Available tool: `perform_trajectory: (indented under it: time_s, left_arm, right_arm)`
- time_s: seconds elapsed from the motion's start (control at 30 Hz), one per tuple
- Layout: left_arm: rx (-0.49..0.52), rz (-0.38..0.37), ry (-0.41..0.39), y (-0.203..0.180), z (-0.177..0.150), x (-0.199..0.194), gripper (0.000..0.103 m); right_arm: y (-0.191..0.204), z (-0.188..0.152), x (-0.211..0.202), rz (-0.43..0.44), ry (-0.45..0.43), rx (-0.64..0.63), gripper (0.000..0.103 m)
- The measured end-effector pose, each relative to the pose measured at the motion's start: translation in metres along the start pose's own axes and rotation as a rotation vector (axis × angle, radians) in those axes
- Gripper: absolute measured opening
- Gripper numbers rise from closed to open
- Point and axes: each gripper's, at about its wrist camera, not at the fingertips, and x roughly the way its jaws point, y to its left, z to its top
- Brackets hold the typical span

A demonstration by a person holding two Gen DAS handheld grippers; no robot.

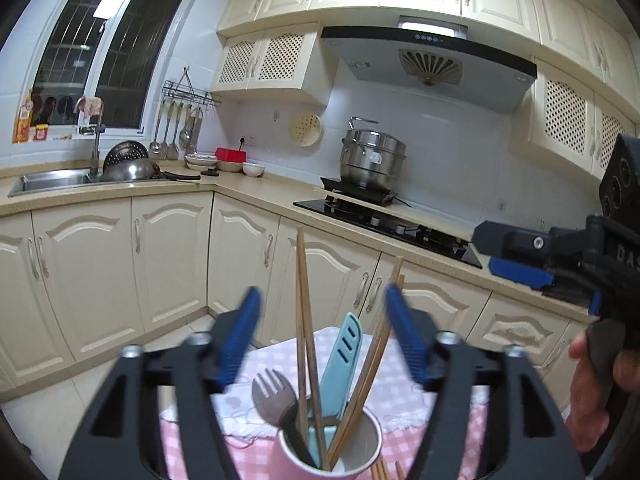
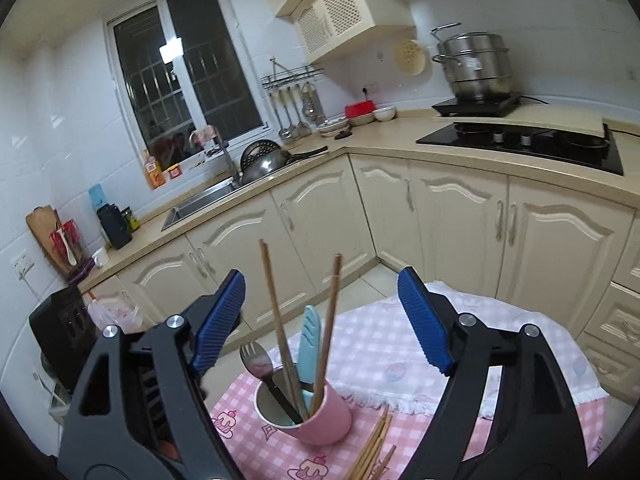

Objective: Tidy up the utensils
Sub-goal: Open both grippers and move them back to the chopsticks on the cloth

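Observation:
A pink cup (image 2: 320,416) stands on a table with a pink checked cloth (image 2: 400,364). It holds wooden chopsticks (image 2: 280,320), a metal spork (image 2: 256,360) and a light blue spatula (image 2: 310,344). The cup also shows in the left wrist view (image 1: 332,460), close below the fingers. More loose chopsticks (image 2: 372,448) lie on the cloth in front of the cup. My left gripper (image 1: 322,300) is open and empty above the cup. My right gripper (image 2: 320,284) is open and empty, above and behind the cup. The right gripper also shows in the left wrist view (image 1: 516,256) at the right edge.
Cream cabinets and an L-shaped counter (image 2: 400,140) run behind the table. A sink (image 2: 200,204) with a wok, a gas hob (image 2: 528,140) and a steel steamer pot (image 2: 476,64) stand on it. Ladles hang on a wall rack (image 2: 292,112).

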Motion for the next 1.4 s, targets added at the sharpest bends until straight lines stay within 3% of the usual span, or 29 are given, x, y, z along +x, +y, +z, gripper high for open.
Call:
perform_trajectory:
  time_s: [0.1,0.2,0.8,1.4]
  left_arm:
    - [0.033,0.022,0.003,-0.004,0.001,-0.01,0.092]
    - [0.071,0.04,0.026,-0.01,0.001,-0.019,0.096]
    - [0.072,0.06,0.133,-0.014,-0.009,-0.044,0.096]
    - [0.129,0.042,0.309,-0.03,-0.07,-0.034,0.096]
  right_arm:
    - [-0.008,-0.001,-0.006,-0.025,-0.005,0.018,0.095]
    - [-0.015,-0.006,-0.009,-0.047,0.012,0.034,0.096]
    - [-0.048,-0.051,-0.018,-0.139,0.141,0.125,0.097]
    - [-0.063,-0.111,-0.022,-0.183,0.312,0.163,0.097]
